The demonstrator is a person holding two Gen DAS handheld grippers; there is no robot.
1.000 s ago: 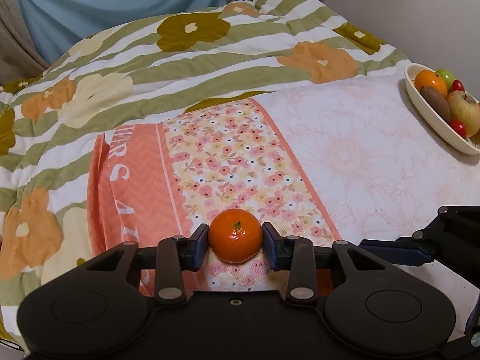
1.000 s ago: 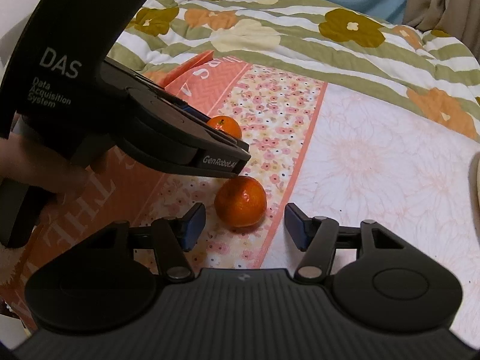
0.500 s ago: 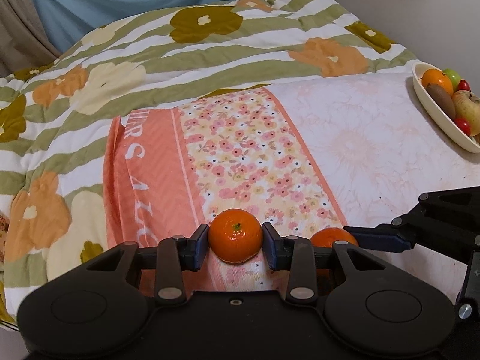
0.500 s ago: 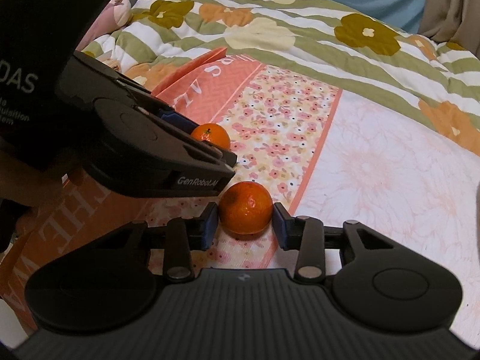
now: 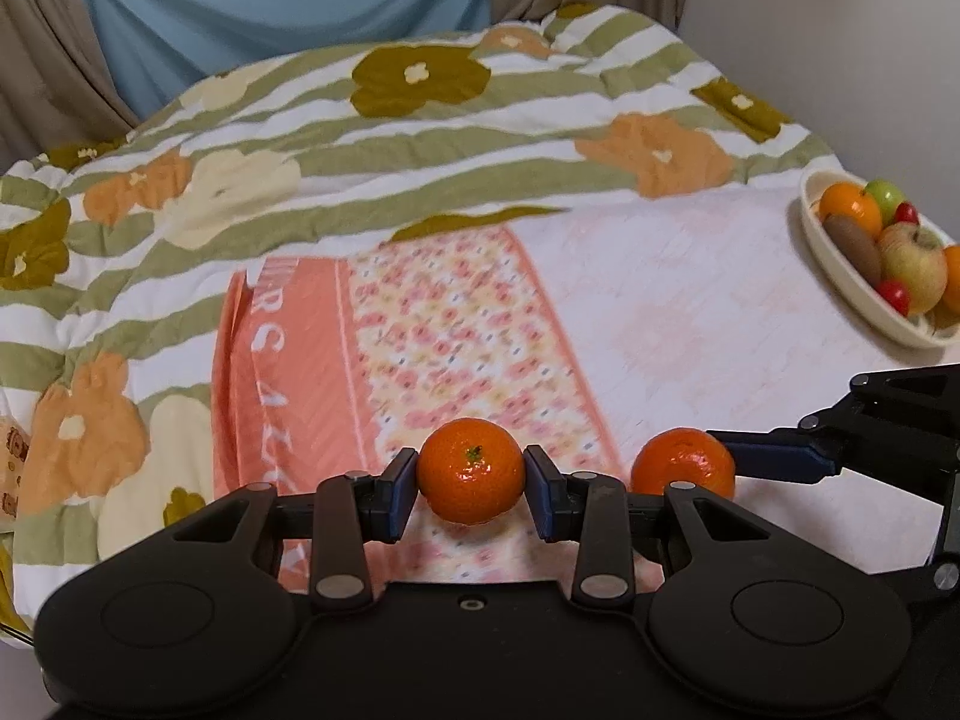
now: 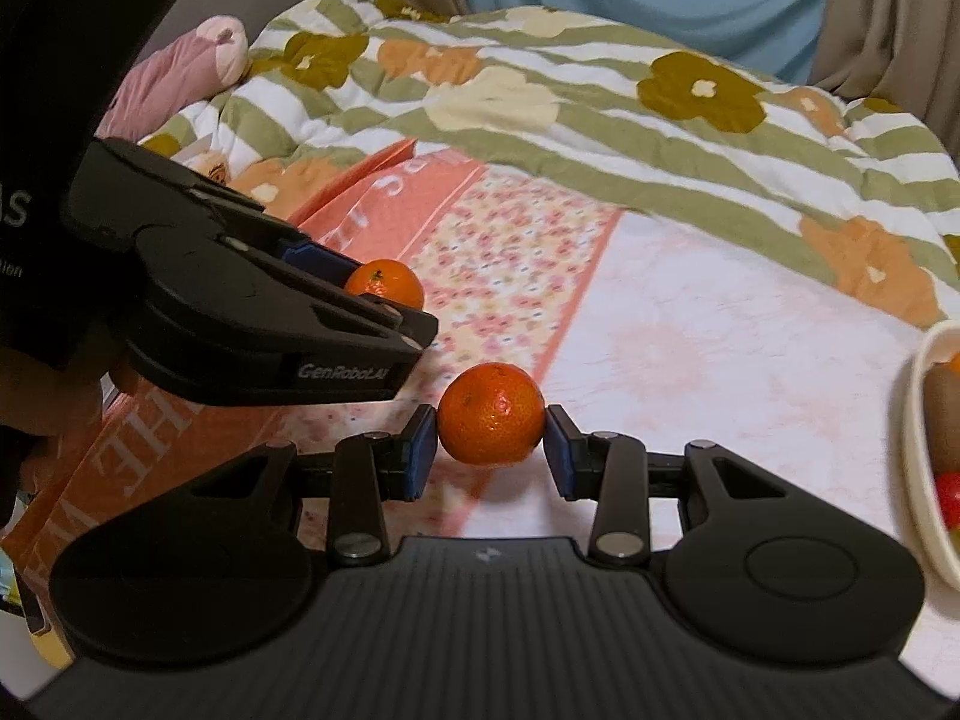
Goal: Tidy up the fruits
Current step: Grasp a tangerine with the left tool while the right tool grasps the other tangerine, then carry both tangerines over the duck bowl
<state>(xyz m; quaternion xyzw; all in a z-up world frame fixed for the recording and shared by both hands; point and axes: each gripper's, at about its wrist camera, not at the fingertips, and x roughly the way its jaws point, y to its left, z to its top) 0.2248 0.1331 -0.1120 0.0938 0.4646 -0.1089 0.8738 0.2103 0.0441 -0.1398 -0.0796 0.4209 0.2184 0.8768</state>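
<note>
My left gripper is shut on a mandarin and holds it above the floral bedspread. My right gripper is shut on a second mandarin, also lifted off the bed. That second mandarin shows in the left wrist view just right of my left gripper. The left gripper's mandarin shows in the right wrist view behind the left gripper's body. A cream oval fruit bowl with an orange, kiwi, apples and cherries sits at the far right; its rim also shows in the right wrist view.
A striped flowered quilt is bunched across the back of the bed. An orange lettered cloth lies on the left. A pink plush toy lies at the far left. Curtains hang behind.
The right gripper closed on the second mandarin and lifted it. Both grippers have risen and shifted toward the bowl, which is now closer in both views.
</note>
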